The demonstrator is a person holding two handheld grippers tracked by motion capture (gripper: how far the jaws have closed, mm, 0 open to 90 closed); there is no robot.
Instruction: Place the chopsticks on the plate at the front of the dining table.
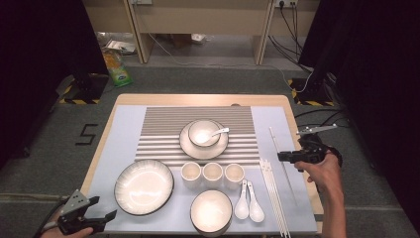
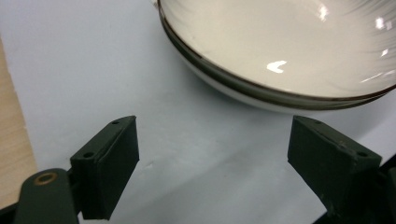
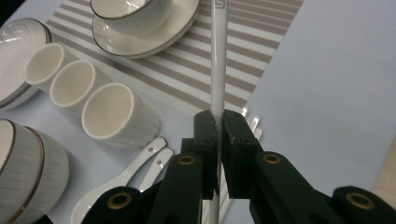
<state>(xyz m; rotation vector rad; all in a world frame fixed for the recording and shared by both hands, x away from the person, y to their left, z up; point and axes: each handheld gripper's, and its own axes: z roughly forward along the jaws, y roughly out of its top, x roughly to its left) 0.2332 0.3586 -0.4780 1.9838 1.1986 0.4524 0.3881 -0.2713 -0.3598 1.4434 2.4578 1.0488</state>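
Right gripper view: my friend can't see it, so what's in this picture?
Two black jaws pinch a white chopstick that points away over a striped mat. To the left stand three cups, with two spoons below them.

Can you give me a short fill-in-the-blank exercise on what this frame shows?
1. The right gripper is shut on a single white ____.
2. In a row in front of the striped mat stand ____ small cups.
3. The left gripper is ____, with nothing between its fingers.
4. A spoon rests in the small bowl that stands on a ____.

Missing words: chopstick; three; open; plate
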